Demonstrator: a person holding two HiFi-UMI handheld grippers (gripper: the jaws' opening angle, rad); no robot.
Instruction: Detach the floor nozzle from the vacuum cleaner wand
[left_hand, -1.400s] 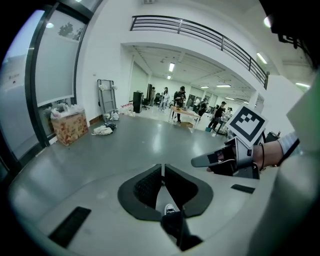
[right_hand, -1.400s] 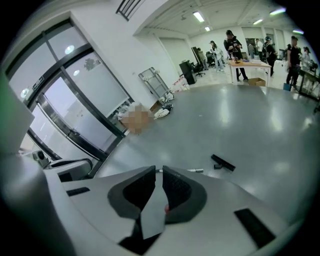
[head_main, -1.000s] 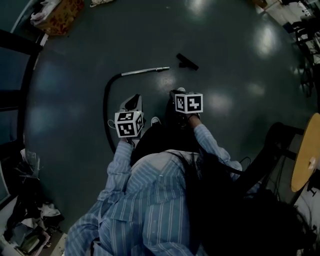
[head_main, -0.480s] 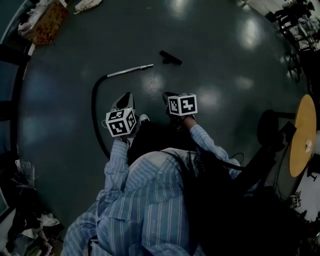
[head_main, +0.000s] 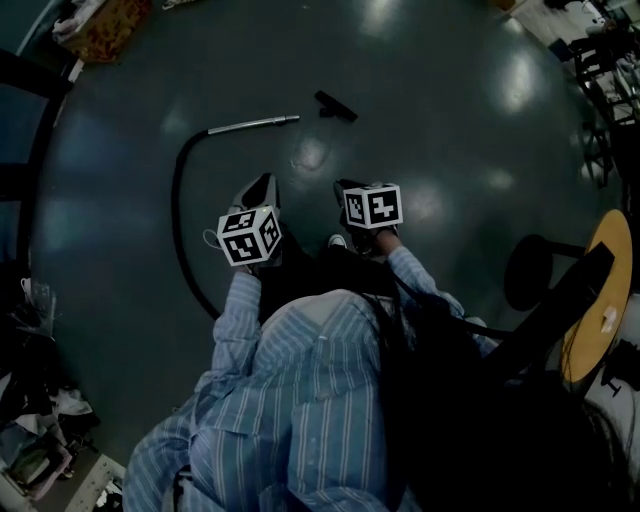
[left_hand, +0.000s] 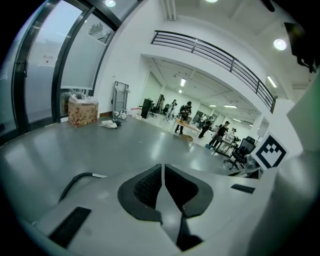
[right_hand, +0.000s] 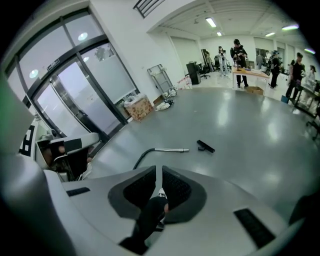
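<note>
A silver wand (head_main: 252, 125) lies on the dark floor, joined to a black hose (head_main: 178, 220) that curves back toward me. The black floor nozzle (head_main: 335, 105) lies by itself a short way past the wand's free end, not touching it. My left gripper (head_main: 262, 190) and right gripper (head_main: 345, 188) hang in front of my body, well short of both, shut and empty. The right gripper view shows the wand (right_hand: 170, 149) and nozzle (right_hand: 205, 146) beyond that gripper (right_hand: 159, 175). In the left gripper view only the hose (left_hand: 75, 181) shows, left of the gripper (left_hand: 163, 172).
A cardboard box (head_main: 105, 25) stands by the glass wall at the far left. To the right are a round wooden table (head_main: 600, 300) and a black stool (head_main: 530, 270). Clutter (head_main: 35, 440) lies at the lower left. People (right_hand: 240, 52) stand at tables far across the hall.
I have shifted across the floor, carrying both grippers along, still shut and empty. In the head view the wand and nozzle now lie a little higher up and farther left.
</note>
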